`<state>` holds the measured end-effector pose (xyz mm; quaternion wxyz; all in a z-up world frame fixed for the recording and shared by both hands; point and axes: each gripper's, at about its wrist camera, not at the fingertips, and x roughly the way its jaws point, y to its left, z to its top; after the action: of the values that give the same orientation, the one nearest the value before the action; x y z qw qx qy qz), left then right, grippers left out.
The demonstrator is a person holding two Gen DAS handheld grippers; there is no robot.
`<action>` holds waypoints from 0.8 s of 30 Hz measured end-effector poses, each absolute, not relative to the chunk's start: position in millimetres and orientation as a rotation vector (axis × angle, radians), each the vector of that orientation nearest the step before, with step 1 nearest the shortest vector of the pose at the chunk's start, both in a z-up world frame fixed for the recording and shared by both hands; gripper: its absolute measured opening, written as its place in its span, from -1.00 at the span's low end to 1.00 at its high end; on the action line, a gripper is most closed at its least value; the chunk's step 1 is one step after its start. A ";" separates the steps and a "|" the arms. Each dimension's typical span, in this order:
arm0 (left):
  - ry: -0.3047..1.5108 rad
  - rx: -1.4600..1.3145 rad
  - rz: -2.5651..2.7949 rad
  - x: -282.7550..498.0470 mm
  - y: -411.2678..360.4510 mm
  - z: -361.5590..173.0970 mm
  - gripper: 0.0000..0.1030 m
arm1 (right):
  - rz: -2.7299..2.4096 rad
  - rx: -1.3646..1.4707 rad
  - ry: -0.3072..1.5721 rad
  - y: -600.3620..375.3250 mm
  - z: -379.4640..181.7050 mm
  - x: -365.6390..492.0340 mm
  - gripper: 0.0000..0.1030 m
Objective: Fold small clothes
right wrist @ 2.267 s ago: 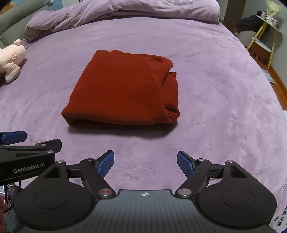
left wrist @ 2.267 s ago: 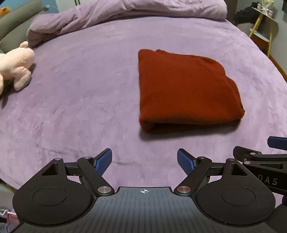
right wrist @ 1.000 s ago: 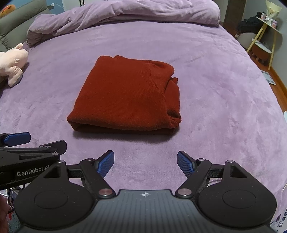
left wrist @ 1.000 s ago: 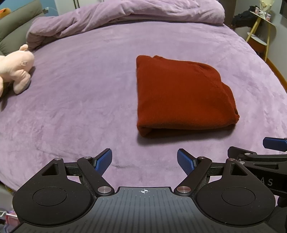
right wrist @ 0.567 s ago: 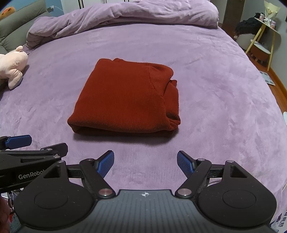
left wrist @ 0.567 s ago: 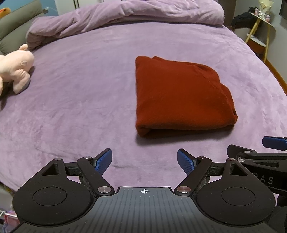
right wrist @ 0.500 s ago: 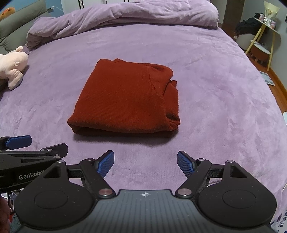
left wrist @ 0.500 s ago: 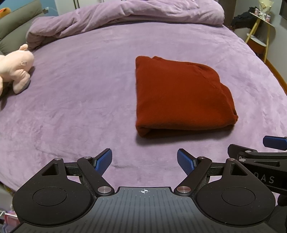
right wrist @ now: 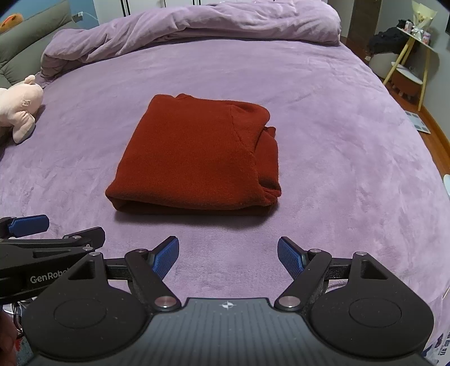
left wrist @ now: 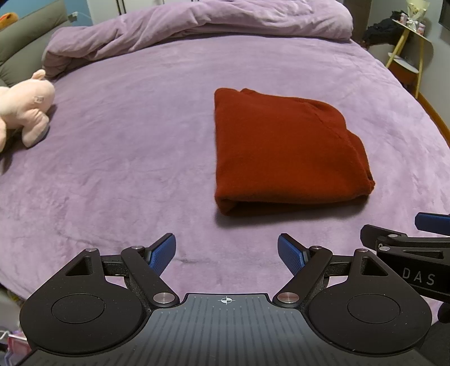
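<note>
A dark red knit garment [left wrist: 284, 152] [right wrist: 197, 157] lies folded into a flat rectangle on the purple bed cover [left wrist: 126, 140] [right wrist: 337, 126]. Its thick folded edge faces me, and loose layers bunch at its right side. My left gripper [left wrist: 226, 254] hovers open over the cover, short of the garment's near left corner, with nothing between its blue pads. My right gripper [right wrist: 227, 256] is open too, in front of the garment's near edge, empty. Each gripper shows at the other view's side edge.
A pink plush toy [left wrist: 24, 112] [right wrist: 19, 111] lies at the left edge of the bed. A bunched purple duvet [left wrist: 197, 25] runs across the far end. A yellow-legged side table [right wrist: 407, 56] and wooden floor lie to the right of the bed.
Both views have drawn back slightly from the garment since the earliest frames. Over the last second nothing has visibly moved, and both grippers have stayed open.
</note>
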<state>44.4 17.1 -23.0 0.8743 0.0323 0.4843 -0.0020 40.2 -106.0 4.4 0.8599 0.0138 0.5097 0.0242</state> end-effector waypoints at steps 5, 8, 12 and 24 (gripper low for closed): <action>1.014 0.065 -0.005 44.5 18.1 -22.6 0.65 | 0.046 0.031 1.064 -105.3 5.9 39.2 0.51; 1.012 0.068 -0.005 44.4 17.9 -22.7 0.65 | 0.043 0.034 1.065 -105.9 5.8 39.5 0.51; 1.012 0.065 -0.006 44.2 18.1 -22.5 0.65 | 0.044 0.033 1.062 -106.6 6.1 38.9 0.51; 1.010 0.065 -0.007 42.3 15.6 -21.2 0.65 | 0.043 0.023 1.051 -105.3 8.2 36.9 0.51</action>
<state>42.3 15.6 -21.2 0.8746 0.0313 0.4837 -0.0033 36.9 -105.3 8.2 0.8647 0.0112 0.5018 0.0208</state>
